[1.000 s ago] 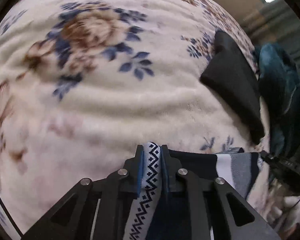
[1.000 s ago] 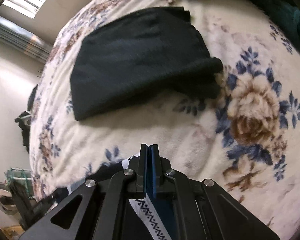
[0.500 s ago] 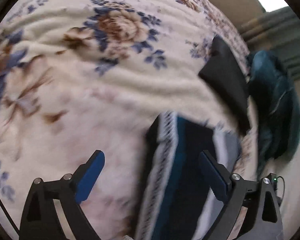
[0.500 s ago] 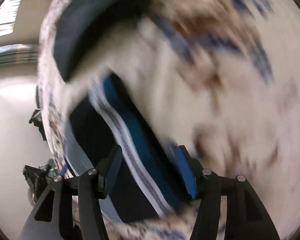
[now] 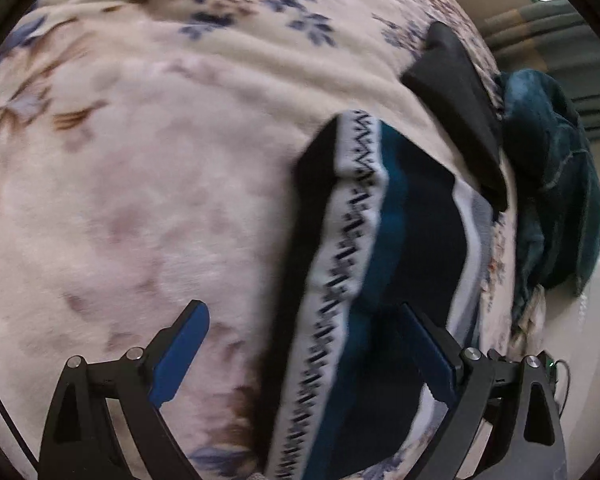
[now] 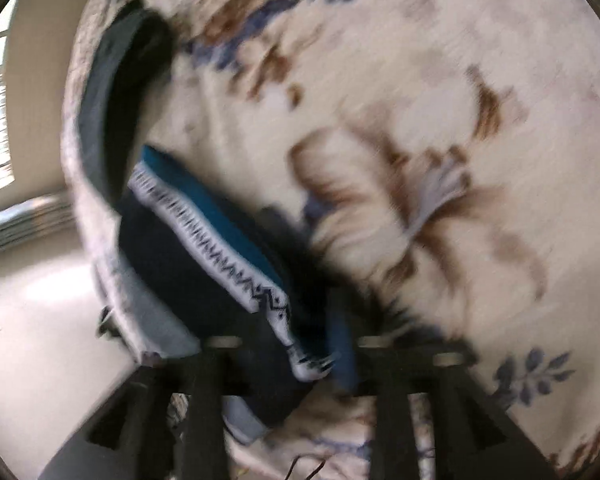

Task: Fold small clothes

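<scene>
A small navy and teal garment [image 5: 380, 280] with a white zigzag band lies folded on the floral blanket [image 5: 140, 160]. My left gripper [image 5: 300, 352] is open and empty just above it, its right finger over the garment. In the blurred right wrist view the same garment [image 6: 204, 248] lies in front of my right gripper [image 6: 288, 364], whose fingers stand apart and hold nothing.
A folded black garment [image 5: 456, 104] lies further back on the blanket, also in the right wrist view [image 6: 116, 92]. A teal cloth heap [image 5: 552, 176] sits at the bed's edge. The floor [image 6: 32, 320] lies beyond the bed edge.
Both grippers were shut on the garment's patterned band a second ago. They have opened, let it go onto the blanket and pulled back. The right camera is still swinging.
</scene>
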{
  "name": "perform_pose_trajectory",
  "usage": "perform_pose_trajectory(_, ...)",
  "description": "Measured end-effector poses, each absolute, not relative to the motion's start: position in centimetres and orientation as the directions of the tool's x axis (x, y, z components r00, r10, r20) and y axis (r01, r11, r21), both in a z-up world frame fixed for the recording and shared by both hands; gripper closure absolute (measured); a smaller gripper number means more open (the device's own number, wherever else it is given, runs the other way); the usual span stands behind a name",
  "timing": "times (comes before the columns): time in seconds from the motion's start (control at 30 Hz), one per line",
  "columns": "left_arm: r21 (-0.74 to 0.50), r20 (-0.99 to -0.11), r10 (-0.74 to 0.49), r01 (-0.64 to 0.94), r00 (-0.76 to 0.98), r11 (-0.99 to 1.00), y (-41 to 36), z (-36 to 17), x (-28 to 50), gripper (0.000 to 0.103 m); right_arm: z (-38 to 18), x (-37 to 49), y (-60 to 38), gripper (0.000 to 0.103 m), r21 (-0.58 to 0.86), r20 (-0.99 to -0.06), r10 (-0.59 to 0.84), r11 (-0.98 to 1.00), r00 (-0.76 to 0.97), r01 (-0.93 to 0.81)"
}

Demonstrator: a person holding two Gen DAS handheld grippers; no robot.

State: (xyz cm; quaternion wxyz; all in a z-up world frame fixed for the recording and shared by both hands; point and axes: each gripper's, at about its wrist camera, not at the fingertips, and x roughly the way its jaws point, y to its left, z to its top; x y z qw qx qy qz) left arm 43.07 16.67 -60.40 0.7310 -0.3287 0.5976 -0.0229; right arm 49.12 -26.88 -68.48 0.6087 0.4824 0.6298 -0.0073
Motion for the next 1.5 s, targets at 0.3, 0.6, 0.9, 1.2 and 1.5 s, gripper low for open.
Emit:
perform_pose_trajectory(0.3, -0.542, -0.839, -0.481, -0.314, 0.254, 0.78, 15.0, -61.8, 44.0, 0.007, -74.2, 45.7, -22.8, 0.038, 0.75, -0.552, 0.8, 0.352, 0.237, 0.559)
perform_pose_trajectory(0.6, -0.585, -0.811, -0.518, -0.346, 0.271, 0.734, 15.3, -62.9, 43.9, 0.004, -75.8, 48.6, -18.9, 0.035, 0.828, -0.467, 0.81, 0.262, 0.353, 0.495)
perform_pose_trajectory(0.9, -0.662, -0.737, -0.553, -0.251, 0.388, 0.706, 14.6, -60.2, 44.6, 0.079, -74.1, 50.8, -16.2, 0.068, 0.826, -0.501, 0.788, 0.312, 0.358, 0.469)
perform_pose_trajectory(1.2, -0.71, -0.667, -0.59, -0.151, 0.455, 0.688, 13.8, -53.1, 48.3, 0.083, -67.4, 51.5, -15.8, 0.077, 0.864, -0.466, 0.761, 0.282, 0.452, 0.416)
perform_pose_trajectory(1.5, -0.741, -0.571, -0.657, 0.037, 0.492, 0.671, 10.9, -46.3, 62.0, 0.083, -58.0, 60.0, -17.9, 0.077, 0.921, -0.389, 0.707, 0.282, 0.59, 0.269)
